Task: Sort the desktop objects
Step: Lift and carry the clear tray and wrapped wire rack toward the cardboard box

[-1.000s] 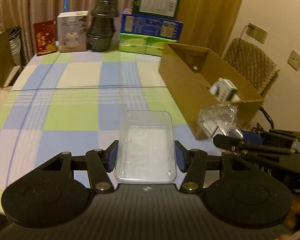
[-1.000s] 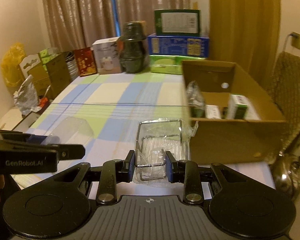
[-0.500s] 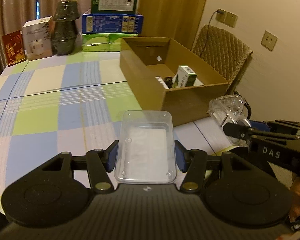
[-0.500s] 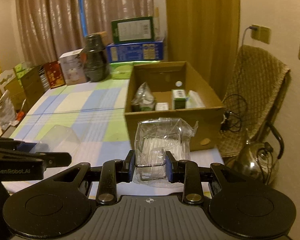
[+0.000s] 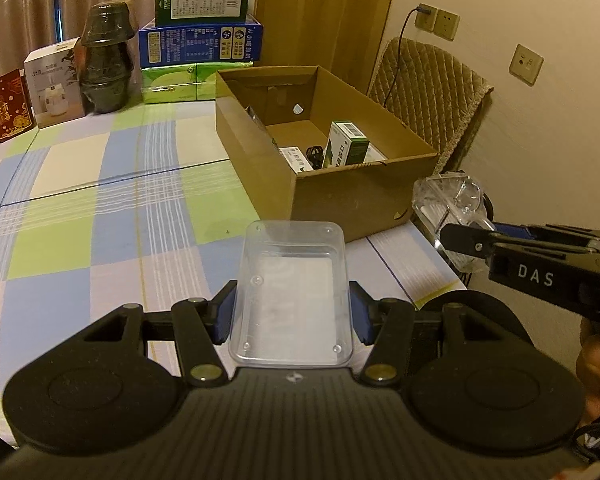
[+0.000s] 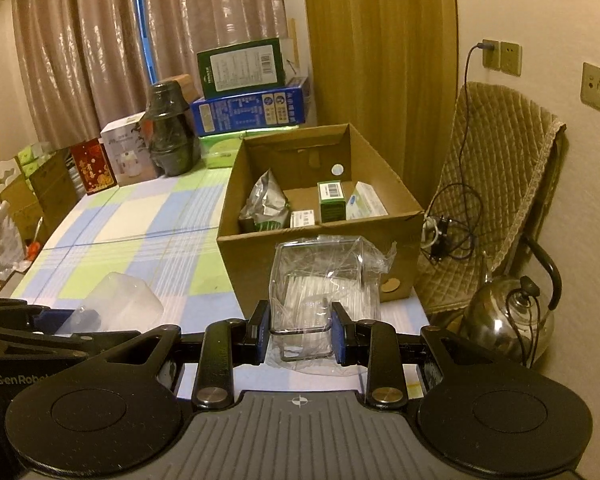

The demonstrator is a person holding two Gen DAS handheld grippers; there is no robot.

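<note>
My left gripper (image 5: pixel 291 314) is shut on a clear plastic tray (image 5: pixel 292 292), held above the checked tablecloth (image 5: pixel 100 216) short of the open cardboard box (image 5: pixel 340 196). In the right wrist view the same tray (image 6: pixel 124 304) shows at the lower left. My right gripper (image 6: pixel 299 330) is shut on a clear plastic packet of white sticks in a wire frame (image 6: pixel 328 284), just in front of the box (image 6: pixel 320 240). That packet (image 5: pixel 448 204) appears at the right of the left wrist view. The box holds a green carton (image 6: pixel 331 200), a silver bag (image 6: pixel 266 200) and small white boxes.
Stacked green and blue cartons (image 5: pixel 200 36), a dark pot stack (image 5: pixel 106 56) and small boxes (image 5: pixel 52 84) line the table's far edge. A padded chair (image 6: pixel 500 184), a cable and a metal kettle (image 6: pixel 512 324) stand right of the table. A hand (image 5: pixel 598 360) shows at the right.
Both views have swung right: the cardboard box has shifted toward the centre and stands nearer. Both grippers keep their hold on the tray and the packet.
</note>
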